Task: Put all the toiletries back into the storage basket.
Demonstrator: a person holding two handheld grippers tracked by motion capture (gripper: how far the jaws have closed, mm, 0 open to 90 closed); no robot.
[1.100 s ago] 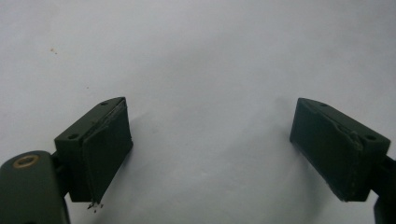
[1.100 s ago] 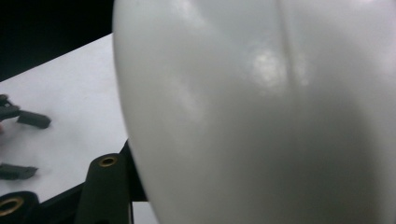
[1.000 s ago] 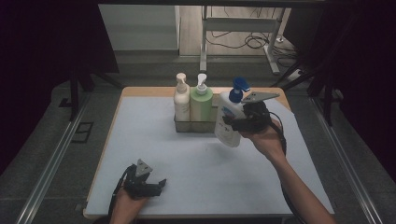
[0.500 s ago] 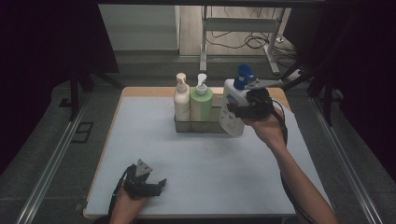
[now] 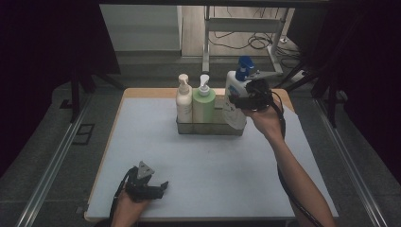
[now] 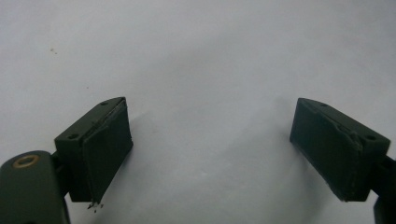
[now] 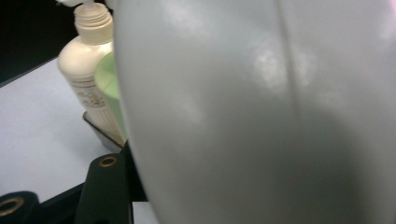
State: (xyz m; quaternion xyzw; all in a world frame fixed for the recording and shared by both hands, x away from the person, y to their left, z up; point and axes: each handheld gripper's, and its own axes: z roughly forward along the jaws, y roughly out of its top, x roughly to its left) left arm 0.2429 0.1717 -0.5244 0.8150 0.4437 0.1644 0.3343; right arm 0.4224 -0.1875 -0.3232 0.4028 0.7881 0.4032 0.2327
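My right gripper [image 5: 246, 100] holds a white pump bottle with a blue pump head [image 5: 235, 101], its jaws closed across the bottle's broad body. I hold it at the right end of the narrow grey tray [image 5: 210, 127] that stands toward the far side of the counter [image 5: 156, 142]. In the right gripper view the white bottle's wall [image 7: 261, 112] looms right against the camera, because I grip it at mid-body where it is widest and steadiest. The bottle tilts a little, its base at the tray's open right slot; whether it already rests inside I cannot tell. A cream pump bottle [image 5: 184, 99] and a green pump bottle [image 5: 204, 103] stand upright side by side in the tray, touching, so the free space lies beside the green one, and I judge that is where this bottle belongs. My left gripper [image 5: 152, 185] rests low near the counter's front edge, well apart from the tray, with its jaws spread wide over the bare surface and nothing between them.
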